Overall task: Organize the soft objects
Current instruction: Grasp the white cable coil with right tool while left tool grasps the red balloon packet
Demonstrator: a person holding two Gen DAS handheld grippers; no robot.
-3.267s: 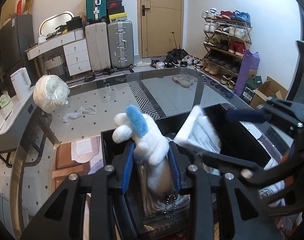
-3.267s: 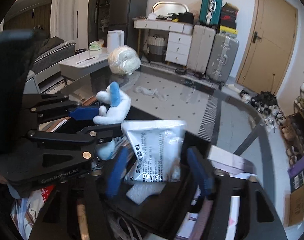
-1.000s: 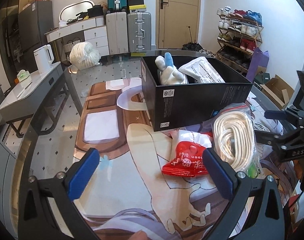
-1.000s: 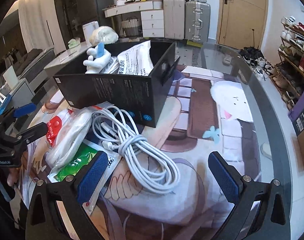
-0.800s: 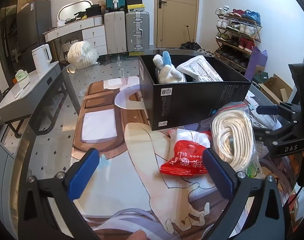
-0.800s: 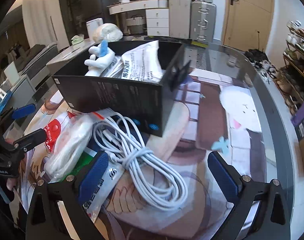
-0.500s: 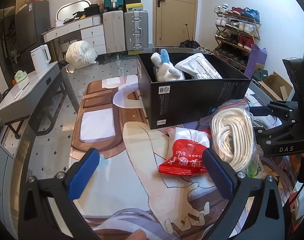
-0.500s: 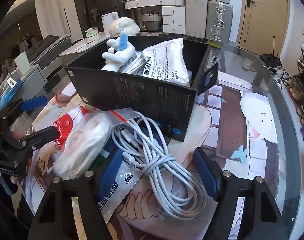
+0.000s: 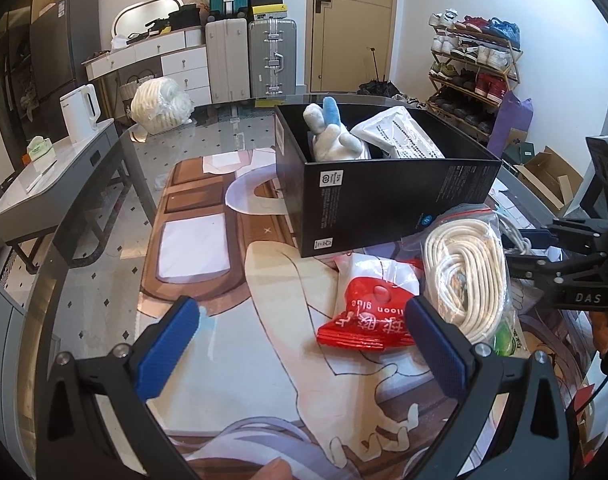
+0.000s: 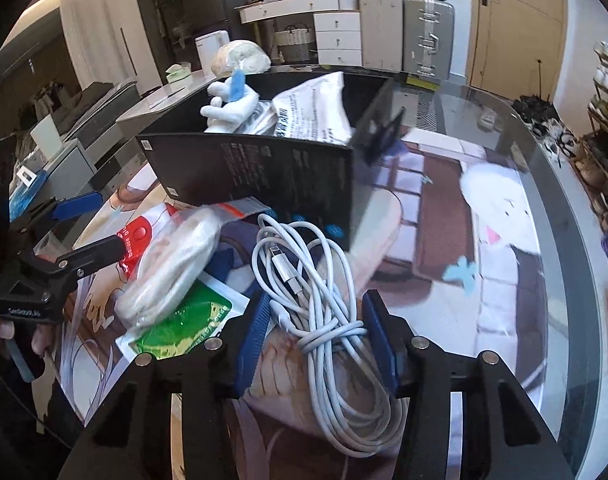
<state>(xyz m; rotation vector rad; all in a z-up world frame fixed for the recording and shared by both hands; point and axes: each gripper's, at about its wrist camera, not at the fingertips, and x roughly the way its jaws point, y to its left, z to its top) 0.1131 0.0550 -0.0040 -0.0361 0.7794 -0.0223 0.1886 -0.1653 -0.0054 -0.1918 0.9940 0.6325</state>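
Observation:
A black box [image 9: 384, 204] stands on the table and holds a white and blue plush toy [image 9: 332, 136] and a white packet [image 9: 400, 136]. In front of it lie a red and white snack bag [image 9: 368, 304], a bagged coil of cream rope [image 9: 468, 280] and a white cable bundle [image 10: 316, 304]. My left gripper [image 9: 304, 336] is open and empty, just short of the snack bag. My right gripper [image 10: 316, 332] has its jaws narrowed around the cable bundle, with the pads [image 10: 256, 328] close to it; contact is unclear. The box also shows in the right wrist view [image 10: 264, 176].
A green packet [image 10: 184, 328] lies under the rope bag [image 10: 172, 264]. A printed mat [image 9: 232, 320] covers the glass table. A white wrapped bundle [image 9: 160, 104] sits at the far table edge. A desk with a kettle [image 9: 80, 112] stands left; suitcases and a shoe rack stand behind.
Both grippers let go of the plush toy and packet in the box and drew back. Over the last second my right gripper has come down over the cable bundle and narrowed around it.

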